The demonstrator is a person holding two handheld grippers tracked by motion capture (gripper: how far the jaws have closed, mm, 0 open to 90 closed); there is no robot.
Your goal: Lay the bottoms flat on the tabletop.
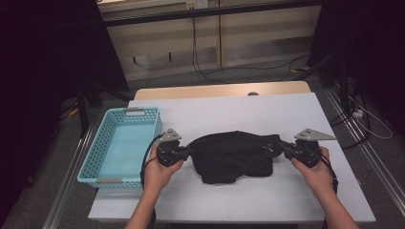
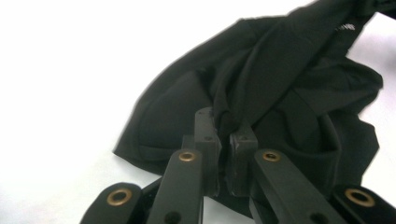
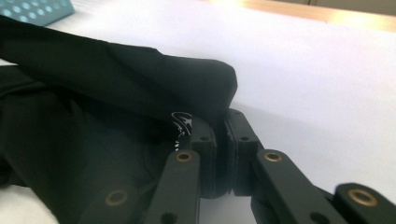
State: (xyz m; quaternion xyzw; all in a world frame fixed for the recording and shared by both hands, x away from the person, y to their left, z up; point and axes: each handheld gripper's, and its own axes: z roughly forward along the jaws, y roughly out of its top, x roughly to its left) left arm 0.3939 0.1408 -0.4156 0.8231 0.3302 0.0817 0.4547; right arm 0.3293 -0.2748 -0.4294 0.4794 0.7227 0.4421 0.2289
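Observation:
A black garment (image 1: 234, 155) lies crumpled in the middle of the white table (image 1: 267, 114), stretched a little between both hands. My left gripper (image 1: 190, 151) is at its left end, jaws shut on a pinch of the fabric (image 2: 261, 88). In the left gripper view the cloth runs up from between the closed pads (image 2: 208, 135). My right gripper (image 1: 282, 144) holds the right end, shut on a folded edge of the garment (image 3: 140, 79) that bears a small white print (image 3: 180, 123). Each gripper carries a grey three-cornered plate on top.
A light blue perforated basket (image 1: 93, 160) stands on the table's left edge, beside my left hand; its corner (image 3: 37, 9) appears in the right gripper view. A wooden strip (image 1: 215, 90) runs along the table's far edge. Cables lie on the floor beyond.

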